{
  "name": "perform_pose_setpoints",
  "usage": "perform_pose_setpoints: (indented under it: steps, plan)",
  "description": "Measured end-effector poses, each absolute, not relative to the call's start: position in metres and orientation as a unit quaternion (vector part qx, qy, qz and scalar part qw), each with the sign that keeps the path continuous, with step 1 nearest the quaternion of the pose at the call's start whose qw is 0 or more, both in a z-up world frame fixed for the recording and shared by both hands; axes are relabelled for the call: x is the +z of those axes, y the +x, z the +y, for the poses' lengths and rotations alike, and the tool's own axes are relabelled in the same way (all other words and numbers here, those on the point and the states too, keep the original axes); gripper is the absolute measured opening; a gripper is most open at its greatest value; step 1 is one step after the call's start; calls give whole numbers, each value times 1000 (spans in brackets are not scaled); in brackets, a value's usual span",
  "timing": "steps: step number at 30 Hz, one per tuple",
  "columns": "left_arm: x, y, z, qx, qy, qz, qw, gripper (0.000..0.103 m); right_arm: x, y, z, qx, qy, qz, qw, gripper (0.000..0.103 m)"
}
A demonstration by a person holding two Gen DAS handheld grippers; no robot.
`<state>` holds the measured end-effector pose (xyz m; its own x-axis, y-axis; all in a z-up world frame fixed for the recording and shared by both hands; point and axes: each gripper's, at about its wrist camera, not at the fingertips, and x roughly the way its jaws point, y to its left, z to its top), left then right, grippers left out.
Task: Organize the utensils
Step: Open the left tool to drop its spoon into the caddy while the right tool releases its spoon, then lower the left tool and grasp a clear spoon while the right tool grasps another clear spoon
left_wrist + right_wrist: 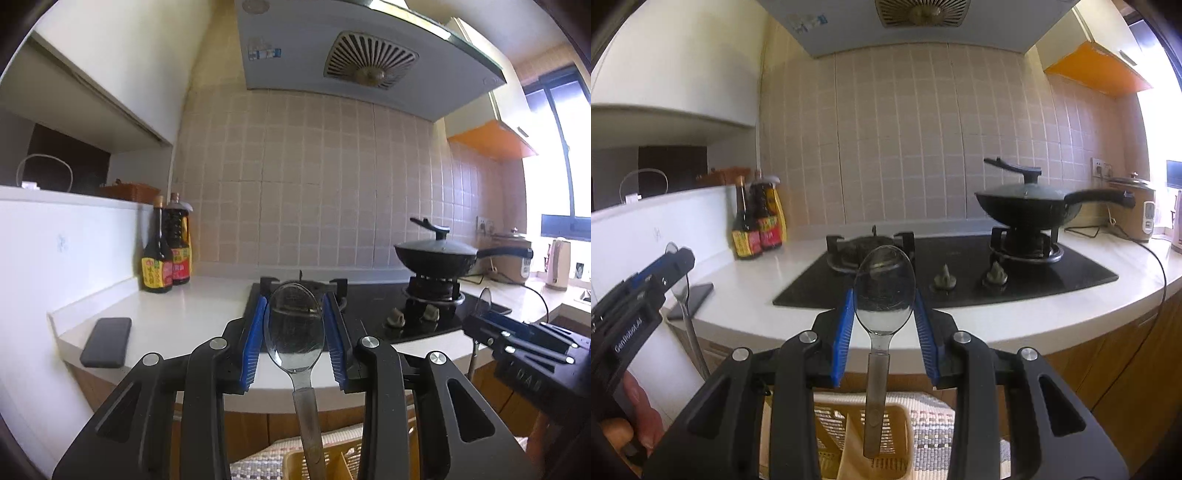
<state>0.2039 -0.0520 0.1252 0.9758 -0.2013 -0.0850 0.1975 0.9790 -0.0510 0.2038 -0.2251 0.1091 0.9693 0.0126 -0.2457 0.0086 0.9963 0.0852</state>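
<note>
Each gripper holds a metal spoon upright, bowl up and handle hanging down. My left gripper (295,325) is shut on a spoon (294,328), its blue pads (255,343) pressing the bowl's sides. My right gripper (884,295) is shut on a second spoon (884,291) in the same way. A yellow slotted utensil basket (886,435) stands below; the right spoon's handle tip hangs just over it. The basket's top also shows in the left wrist view (295,458) beneath the left spoon's handle. The left gripper appears in the right wrist view (646,284), the right gripper in the left wrist view (517,332).
A white counter (960,325) holds a black gas hob (960,273) with a lidded wok (1030,206), two sauce bottles (753,221), a dark phone (107,341), and a rice cooker (1134,210) with a cable. A woven mat (934,424) lies under the basket.
</note>
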Motion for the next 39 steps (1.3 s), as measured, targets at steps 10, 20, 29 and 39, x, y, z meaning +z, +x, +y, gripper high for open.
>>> perform_pose_setpoints:
  steps: [10,20,29,39]
  plan:
    - [102,212,-48,-113,-29,84,990,34,91,201,-230,11,52,139,989,32]
    - [119,172,-26,-153,-58,138,977,52,98,152,-224,41,39,191,980,45]
    - [102,146,-5,-181,-68,273,942,52,86,124,-216,64,44,329,941,45]
    - [2,125,27,-219,-25,487,845,50,21,135,-206,80,38,491,867,45]
